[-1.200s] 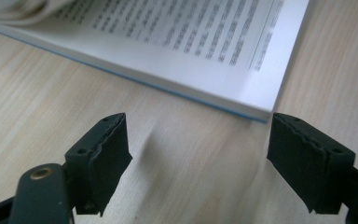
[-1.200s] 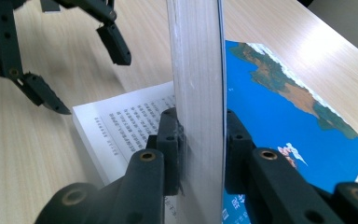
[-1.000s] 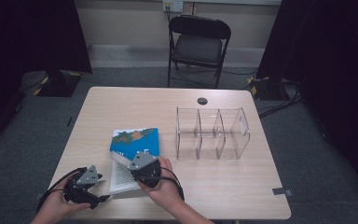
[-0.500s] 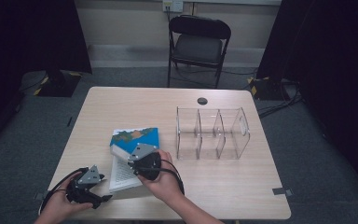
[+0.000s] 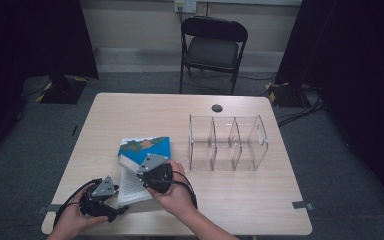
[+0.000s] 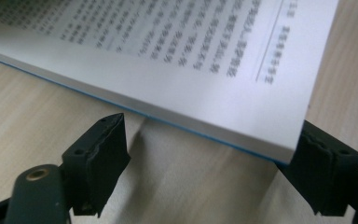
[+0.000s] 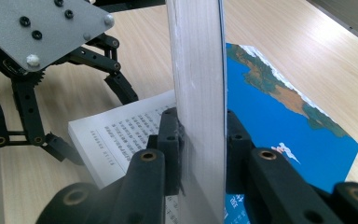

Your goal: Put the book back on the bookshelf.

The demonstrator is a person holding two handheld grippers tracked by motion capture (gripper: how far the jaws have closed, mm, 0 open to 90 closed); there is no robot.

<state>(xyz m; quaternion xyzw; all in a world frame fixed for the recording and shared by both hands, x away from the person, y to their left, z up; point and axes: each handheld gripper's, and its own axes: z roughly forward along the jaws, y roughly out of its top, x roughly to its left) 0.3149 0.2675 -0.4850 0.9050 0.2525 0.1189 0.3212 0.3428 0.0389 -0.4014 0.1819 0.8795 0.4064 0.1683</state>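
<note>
- while the book [image 5: 139,165] lies open at the near left of the table [image 5: 240,200], the right gripper [image 7: 200,135] clamps its jaws on a lifted wad of pages with the blue cover
- the left gripper [image 6: 209,144] rests at the page block's near corner, jaws apart

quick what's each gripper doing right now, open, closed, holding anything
Left gripper: open, jaws either side of the book's corner, not pressing it.
Right gripper: shut on a lifted stack of the book's pages.
</note>
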